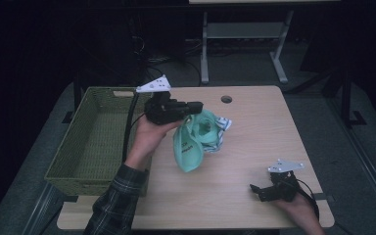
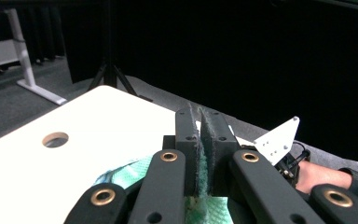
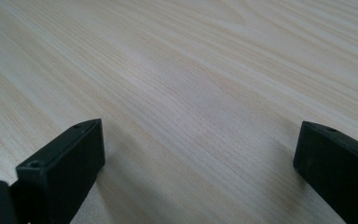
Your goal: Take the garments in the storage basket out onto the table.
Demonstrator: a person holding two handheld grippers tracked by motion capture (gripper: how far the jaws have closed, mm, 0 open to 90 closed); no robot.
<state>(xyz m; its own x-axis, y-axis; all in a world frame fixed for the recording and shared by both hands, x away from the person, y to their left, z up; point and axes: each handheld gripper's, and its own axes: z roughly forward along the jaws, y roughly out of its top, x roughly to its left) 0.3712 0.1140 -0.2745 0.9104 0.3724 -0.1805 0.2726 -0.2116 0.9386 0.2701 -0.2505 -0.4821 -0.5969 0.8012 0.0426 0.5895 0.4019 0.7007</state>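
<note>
Wooden table (image 1: pixel 254 147) broad and mostly bare, right half and near edge free; far edge carrying a small round hole (image 1: pixel 226 99); dark surroundings beyond hard to make out. Green woven basket (image 1: pixel 95 139) along the table's left edge, inside shadowed, near corner partly covered by the plaid sleeve (image 1: pixel 115 203). Mint-green cloth (image 1: pixel 196 139) bunched near the table's middle, upper fold lifted, lower part sagging toward the wood; patterned piece at its right side too crumpled to read. Left gripper (image 1: pixel 196 107) above the cloth, just right of the basket, clamped tight on a pinch of green fabric, seen squeezed between the pads (image 2: pixel 193 154) in the left gripper view. Right gripper (image 1: pixel 255 191) low at the near right corner, jaws wide apart over bare wood, holding nothing, hand cut off by the frame.
</note>
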